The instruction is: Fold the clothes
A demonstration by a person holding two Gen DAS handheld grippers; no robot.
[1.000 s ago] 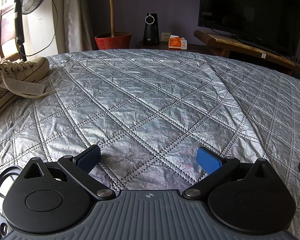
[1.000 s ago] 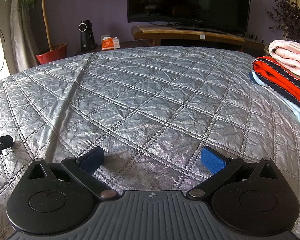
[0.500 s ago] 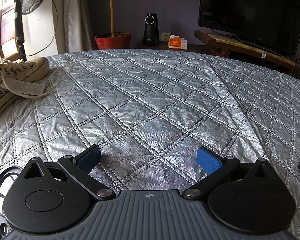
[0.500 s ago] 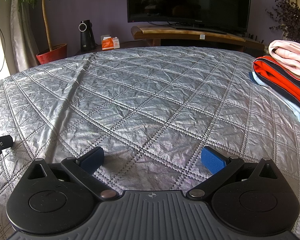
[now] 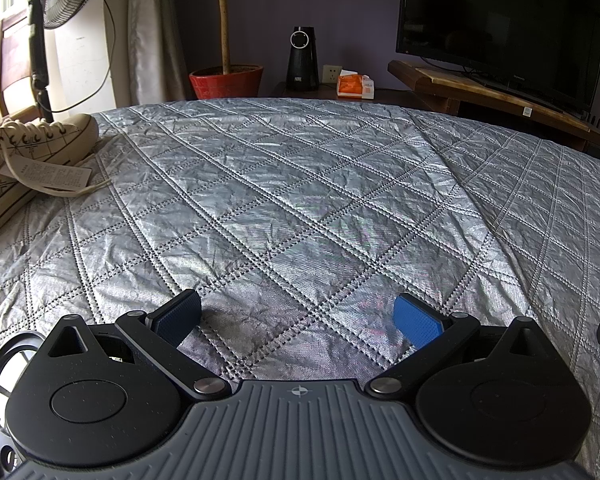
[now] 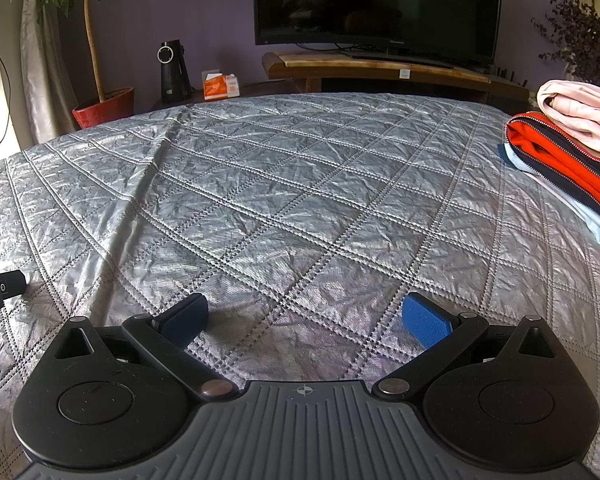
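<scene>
A stack of folded clothes [image 6: 572,160] lies at the right edge of the right wrist view: a pink garment [image 6: 584,116] on top, an orange and navy zip jacket [image 6: 560,160] under it, pale blue cloth at the bottom. My right gripper [image 6: 304,320] rests low over the silver quilted bedspread [image 6: 300,200], open, with nothing between its blue pads. My left gripper [image 5: 296,316] is likewise open and empty above the bedspread [image 5: 300,200]. No garment lies in front of either gripper.
A cream sneaker [image 5: 24,160] with a paper tag sits at the bed's left edge. Beyond the bed stand a fan [image 5: 52,20], a red plant pot [image 5: 226,80], a black speaker [image 5: 302,60], a tissue pack [image 5: 354,85] and a TV [image 6: 376,4] on a wooden stand.
</scene>
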